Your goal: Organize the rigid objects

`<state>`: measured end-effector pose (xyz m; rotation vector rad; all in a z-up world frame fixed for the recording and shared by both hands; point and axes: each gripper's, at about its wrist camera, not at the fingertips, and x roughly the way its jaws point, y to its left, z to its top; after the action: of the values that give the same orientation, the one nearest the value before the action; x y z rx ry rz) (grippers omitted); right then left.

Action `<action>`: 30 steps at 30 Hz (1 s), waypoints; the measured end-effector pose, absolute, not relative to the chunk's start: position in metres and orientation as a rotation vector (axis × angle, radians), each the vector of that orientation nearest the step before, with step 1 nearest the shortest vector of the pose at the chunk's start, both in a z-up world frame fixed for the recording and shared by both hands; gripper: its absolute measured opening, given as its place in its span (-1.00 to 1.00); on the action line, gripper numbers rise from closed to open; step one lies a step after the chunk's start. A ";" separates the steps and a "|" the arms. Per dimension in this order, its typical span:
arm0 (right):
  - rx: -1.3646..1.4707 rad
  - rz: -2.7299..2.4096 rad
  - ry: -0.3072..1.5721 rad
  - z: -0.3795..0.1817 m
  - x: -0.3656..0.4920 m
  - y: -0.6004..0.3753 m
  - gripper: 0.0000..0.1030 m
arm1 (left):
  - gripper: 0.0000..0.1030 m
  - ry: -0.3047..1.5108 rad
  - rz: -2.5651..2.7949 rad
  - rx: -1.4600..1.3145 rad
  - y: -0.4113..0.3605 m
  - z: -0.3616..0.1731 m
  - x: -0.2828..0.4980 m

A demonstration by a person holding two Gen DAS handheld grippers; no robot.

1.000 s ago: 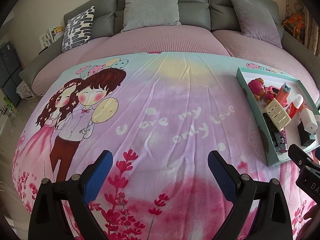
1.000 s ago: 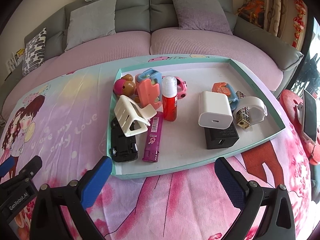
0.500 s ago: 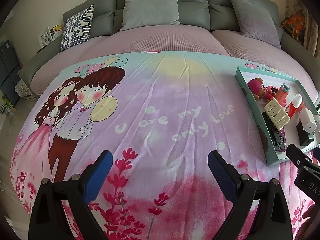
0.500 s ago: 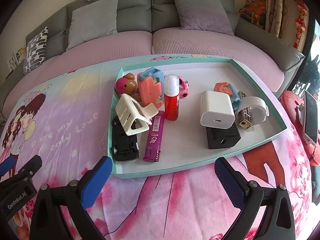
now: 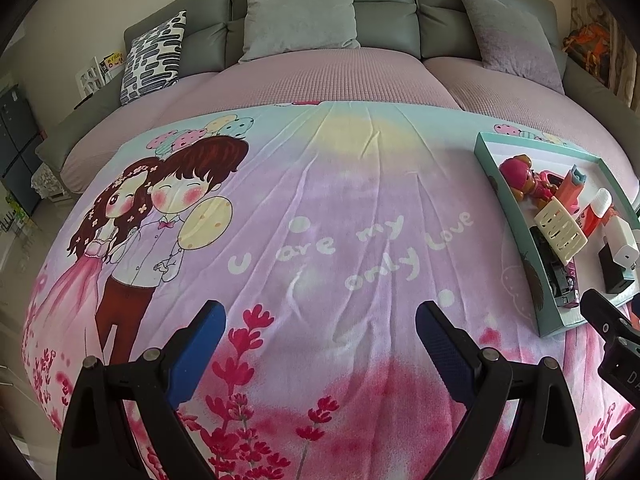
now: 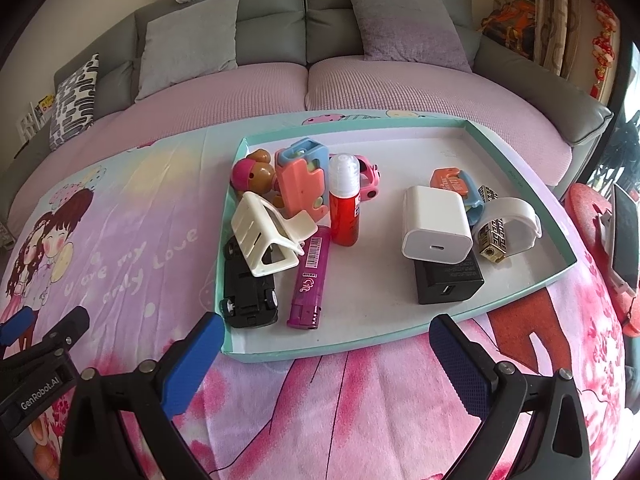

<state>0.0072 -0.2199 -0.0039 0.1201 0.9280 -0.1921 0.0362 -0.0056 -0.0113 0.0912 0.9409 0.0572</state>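
A shallow teal tray (image 6: 520, 184) lies on the printed cloth and holds several small items: a black toy car (image 6: 250, 292), a cream hair claw (image 6: 266, 236), a purple lighter (image 6: 310, 280), a red glue bottle (image 6: 344, 208), a white charger (image 6: 434, 222) on a black charger (image 6: 446, 280), and a white tape roll (image 6: 516, 220). My right gripper (image 6: 326, 356) hangs open just in front of the tray's near rim. My left gripper (image 5: 320, 344) is open over bare cloth, with the tray (image 5: 536, 280) off to its right.
A grey sofa (image 6: 272, 36) with cushions runs behind the pink-covered seat. A phone (image 6: 624, 236) on a red stand sits right of the tray. The left gripper's body (image 6: 40, 360) shows at the right wrist view's lower left. The cartoon-print cloth (image 5: 304, 208) lies flat.
Both grippers have eased slightly forward and closer to the cloth; the tray sits a little nearer in the right wrist view. Neither gripper's opening has changed and nothing in the tray moved.
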 end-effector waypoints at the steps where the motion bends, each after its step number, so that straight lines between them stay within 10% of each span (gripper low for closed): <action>1: 0.120 -0.191 0.928 -0.004 0.008 -0.220 1.00 | 0.87 0.938 0.056 0.093 -0.006 -0.011 0.036; 30: 0.138 -0.182 0.931 -0.008 0.009 -0.225 1.00 | 0.87 0.949 0.041 0.091 -0.013 -0.016 0.041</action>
<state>0.0086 -0.2248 -0.0083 0.1385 0.9314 -0.1820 0.0415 -0.0125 -0.0164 0.0912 0.9488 0.0415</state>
